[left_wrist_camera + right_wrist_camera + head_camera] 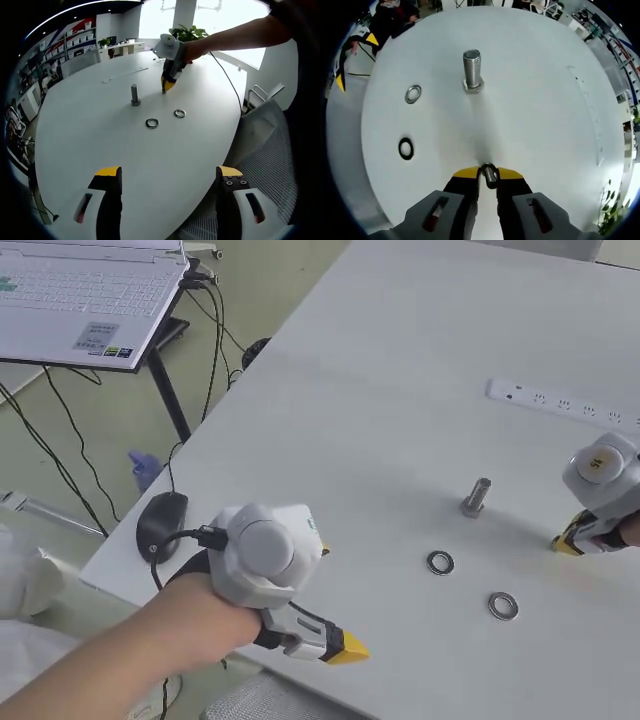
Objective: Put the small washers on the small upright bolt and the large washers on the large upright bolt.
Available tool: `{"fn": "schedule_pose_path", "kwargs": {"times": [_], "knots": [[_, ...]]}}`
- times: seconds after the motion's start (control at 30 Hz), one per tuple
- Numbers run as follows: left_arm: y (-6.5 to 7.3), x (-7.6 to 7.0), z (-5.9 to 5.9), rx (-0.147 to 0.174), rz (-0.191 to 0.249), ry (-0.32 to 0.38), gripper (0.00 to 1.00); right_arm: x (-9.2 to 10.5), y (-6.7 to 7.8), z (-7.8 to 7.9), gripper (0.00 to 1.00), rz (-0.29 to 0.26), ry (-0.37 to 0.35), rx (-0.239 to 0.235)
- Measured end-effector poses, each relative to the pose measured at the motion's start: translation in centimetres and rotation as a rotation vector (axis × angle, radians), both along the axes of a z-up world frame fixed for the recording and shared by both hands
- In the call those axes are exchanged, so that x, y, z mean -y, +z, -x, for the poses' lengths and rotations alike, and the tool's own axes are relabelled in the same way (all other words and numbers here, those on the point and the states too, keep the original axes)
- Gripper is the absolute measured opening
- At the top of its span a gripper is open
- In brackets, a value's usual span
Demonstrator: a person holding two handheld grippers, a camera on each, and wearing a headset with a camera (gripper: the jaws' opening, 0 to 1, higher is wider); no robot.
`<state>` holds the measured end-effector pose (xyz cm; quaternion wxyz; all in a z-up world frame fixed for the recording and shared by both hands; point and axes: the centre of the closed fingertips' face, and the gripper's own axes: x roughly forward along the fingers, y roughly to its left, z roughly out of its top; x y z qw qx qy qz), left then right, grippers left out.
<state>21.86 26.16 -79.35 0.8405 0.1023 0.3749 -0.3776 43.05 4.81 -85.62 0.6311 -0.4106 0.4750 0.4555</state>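
Observation:
A large threaded bolt [476, 497] [135, 95] [472, 70] stands upright on the white table [400, 390]. Two washers [440, 562] [502, 606] lie flat a little nearer to me; in the right gripper view they are at the left [413, 93] [406, 148]. My right gripper [565, 545] [489, 174] rests its tips on the table right of the bolt, shut on a small metal bolt [490, 176]. My left gripper [350, 648] [169, 172] hovers open at the near table edge, nothing between its jaws. The washers [152, 122] [179, 113] lie well ahead of it.
A white power strip [560, 405] lies at the far right of the table. A black mouse [160, 525] sits at the table's left corner. A laptop [90, 290] stands on a side stand at the left, with cables hanging below.

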Motion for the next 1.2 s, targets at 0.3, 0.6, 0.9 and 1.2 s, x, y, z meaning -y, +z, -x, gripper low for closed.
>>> {"fn": "schedule_pose_path", "kwargs": {"times": [0.3, 0.6, 0.9, 1.2], "knots": [[0.0, 0.0, 0.0, 0.002, -0.007, -0.001, 0.75, 0.0, 0.0, 0.1, 0.14, -0.002, -0.004, -0.002], [-0.1, -0.4, 0.2, 0.000, -0.019, 0.005, 0.74, 0.2, -0.1, -0.1, 0.25, -0.002, 0.006, 0.007], [0.6, -0.1, 0.2, 0.018, -0.008, 0.003, 0.74, -0.1, 0.5, 0.0, 0.26, -0.021, -0.006, -0.007], [1.8, 0.4, -0.9, 0.067, 0.021, 0.021, 0.84, 0.2, 2.6, 0.0, 0.27, -0.024, -0.015, -0.004]]}}
